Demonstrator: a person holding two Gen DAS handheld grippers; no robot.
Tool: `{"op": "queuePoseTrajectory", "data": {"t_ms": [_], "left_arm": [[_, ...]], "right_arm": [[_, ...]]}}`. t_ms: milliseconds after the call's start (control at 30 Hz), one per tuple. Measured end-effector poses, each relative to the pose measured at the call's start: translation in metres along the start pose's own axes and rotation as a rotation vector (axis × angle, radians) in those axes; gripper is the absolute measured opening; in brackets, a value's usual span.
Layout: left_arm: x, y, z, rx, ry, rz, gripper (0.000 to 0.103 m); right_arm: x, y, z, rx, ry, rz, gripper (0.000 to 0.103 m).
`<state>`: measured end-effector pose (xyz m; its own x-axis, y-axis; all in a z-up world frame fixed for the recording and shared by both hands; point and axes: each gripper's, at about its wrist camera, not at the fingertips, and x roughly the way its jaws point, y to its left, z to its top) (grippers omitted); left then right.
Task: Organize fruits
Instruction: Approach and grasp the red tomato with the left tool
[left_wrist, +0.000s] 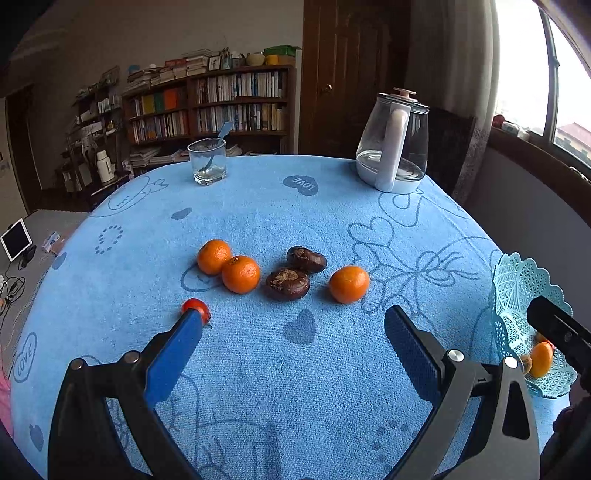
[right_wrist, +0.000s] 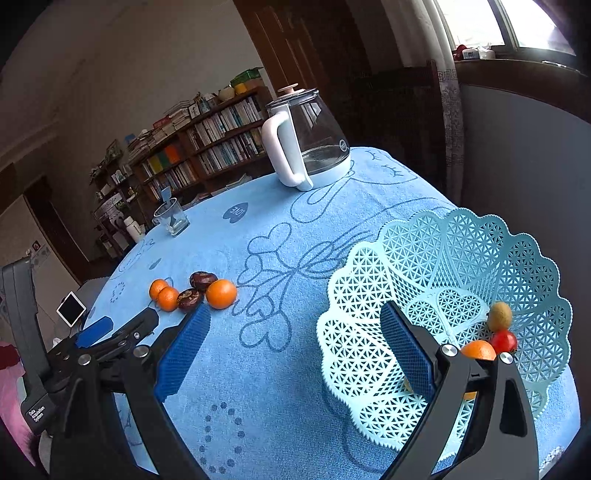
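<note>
Three mandarins lie on the blue cloth: two touching at the left (left_wrist: 214, 256) (left_wrist: 241, 274) and one at the right (left_wrist: 349, 284). Two dark brown fruits (left_wrist: 287, 283) (left_wrist: 306, 258) lie between them. A small red tomato (left_wrist: 195, 307) sits at the tip of my left gripper's left finger. My left gripper (left_wrist: 295, 325) is open and empty, just short of the fruits. A light blue lattice basket (right_wrist: 461, 258) holds a mandarin (right_wrist: 478, 350), a red tomato (right_wrist: 504, 341) and a kiwi (right_wrist: 499, 315). My right gripper (right_wrist: 295, 325) is open and empty, its right finger over the basket's near wall.
A glass kettle with a white handle (left_wrist: 393, 147) stands at the table's far right. A drinking glass with a blue spoon (left_wrist: 207, 160) stands at the far left. The round table's edge falls away on all sides. Bookshelves stand behind.
</note>
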<state>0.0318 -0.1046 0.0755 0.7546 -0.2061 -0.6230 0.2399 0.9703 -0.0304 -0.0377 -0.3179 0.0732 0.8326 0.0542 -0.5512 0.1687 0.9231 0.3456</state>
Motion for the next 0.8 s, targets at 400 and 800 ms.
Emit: {"op": "queuePoseTrajectory", "data": {"t_ms": [400,800], "left_arm": [[0.018,0.037,0.0,-0.062,0.032,0.029,0.098],[0.029,0.059,-0.002,-0.096,0.049,0.045,0.098]], "right_arm": [[0.034,0.029,0.002,-0.046,0.059,0.002,0.095],[0.055,0.051,-0.002,-0.083,0.106,-0.001,0.095]]}}
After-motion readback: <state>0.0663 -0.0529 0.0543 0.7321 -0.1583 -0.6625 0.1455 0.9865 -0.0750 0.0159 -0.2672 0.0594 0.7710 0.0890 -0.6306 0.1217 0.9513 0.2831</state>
